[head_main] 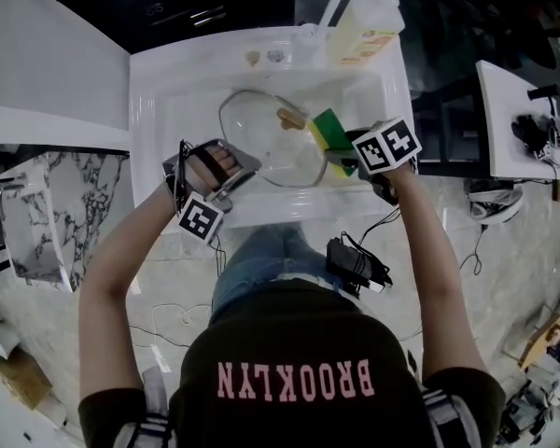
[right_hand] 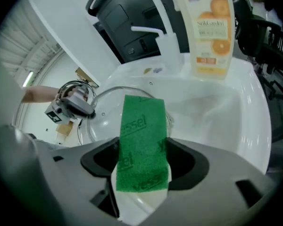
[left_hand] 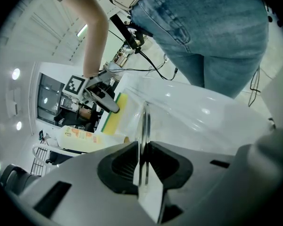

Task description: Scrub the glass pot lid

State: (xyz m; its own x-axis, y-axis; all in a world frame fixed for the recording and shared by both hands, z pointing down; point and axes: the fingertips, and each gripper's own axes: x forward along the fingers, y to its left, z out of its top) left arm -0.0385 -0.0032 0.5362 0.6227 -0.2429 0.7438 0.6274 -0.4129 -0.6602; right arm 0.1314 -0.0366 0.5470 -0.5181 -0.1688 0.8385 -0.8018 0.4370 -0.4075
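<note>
Over the sink, left gripper pinches the glass lid at its eight-o'clock rim; right gripper clamps the sponge at three: best press green face flat, lid steadied.

The white sink carries a pale soap bottle with an orange label at its back right corner. Beside it, a white tap stands. Two small pieces lie on the back edge.
</note>
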